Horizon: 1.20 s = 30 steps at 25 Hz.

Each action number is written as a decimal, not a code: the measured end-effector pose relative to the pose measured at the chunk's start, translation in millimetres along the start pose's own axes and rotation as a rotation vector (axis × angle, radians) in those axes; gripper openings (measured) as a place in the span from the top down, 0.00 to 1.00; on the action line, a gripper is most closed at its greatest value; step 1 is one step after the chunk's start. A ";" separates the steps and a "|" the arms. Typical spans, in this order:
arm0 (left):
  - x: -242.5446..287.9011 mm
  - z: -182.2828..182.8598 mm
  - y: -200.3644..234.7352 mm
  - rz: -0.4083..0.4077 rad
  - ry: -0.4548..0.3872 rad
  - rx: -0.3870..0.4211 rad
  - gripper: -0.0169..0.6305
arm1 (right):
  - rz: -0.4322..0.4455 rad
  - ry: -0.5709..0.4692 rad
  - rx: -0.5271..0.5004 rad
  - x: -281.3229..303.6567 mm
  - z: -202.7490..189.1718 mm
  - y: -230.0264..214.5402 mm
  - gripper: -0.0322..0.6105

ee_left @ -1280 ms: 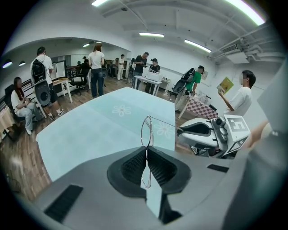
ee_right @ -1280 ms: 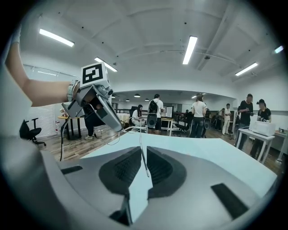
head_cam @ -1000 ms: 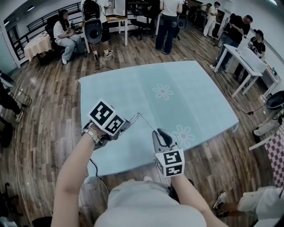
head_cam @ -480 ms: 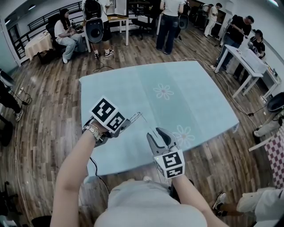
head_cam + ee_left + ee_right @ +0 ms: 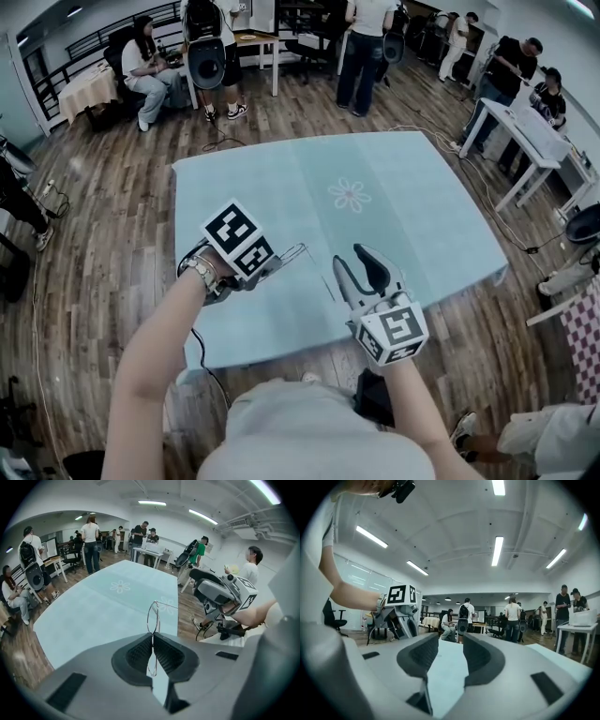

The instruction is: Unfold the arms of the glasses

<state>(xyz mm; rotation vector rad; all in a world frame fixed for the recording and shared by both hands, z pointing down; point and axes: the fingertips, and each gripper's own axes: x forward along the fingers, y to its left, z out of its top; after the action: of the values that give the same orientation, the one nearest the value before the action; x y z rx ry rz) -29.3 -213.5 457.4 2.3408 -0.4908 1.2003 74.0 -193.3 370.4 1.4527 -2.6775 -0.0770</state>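
Left gripper [image 5: 269, 265] fingers pinched shut on the thin wire glasses [image 5: 153, 617], held over the surface's [image 5: 403, 187] near edge; right gripper [image 5: 362, 264] fingers have just been opening, now wide and empty — risk: tugging an arm could twist the frame out of that narrow pinch.

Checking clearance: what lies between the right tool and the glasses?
Head view: only bare tablecloth. The right tool's jaws have just been opening, empty; the left tool pinches the glasses.
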 end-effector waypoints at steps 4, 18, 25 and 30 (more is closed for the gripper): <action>-0.6 3.8 -2.4 -0.023 0.015 -0.015 0.95 | 0.019 -0.037 -0.089 -1.7 6.0 11.5 0.73; -1.1 7.7 -12.2 0.003 0.069 -0.027 0.95 | 0.224 0.178 -0.272 33.9 -27.5 83.5 0.75; 2.8 8.6 -8.6 0.014 0.092 -0.025 0.95 | 0.280 0.290 -0.336 54.5 -41.4 89.7 0.69; 6.2 5.7 -6.2 0.037 0.114 -0.013 0.95 | 0.263 0.398 -0.417 60.5 -58.1 91.5 0.69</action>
<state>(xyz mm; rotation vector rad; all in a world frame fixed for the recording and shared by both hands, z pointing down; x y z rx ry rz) -19.0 -212.0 458.2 2.2461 -0.5029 1.3353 -28.9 -194.1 439.8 0.8794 -2.3190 -0.2755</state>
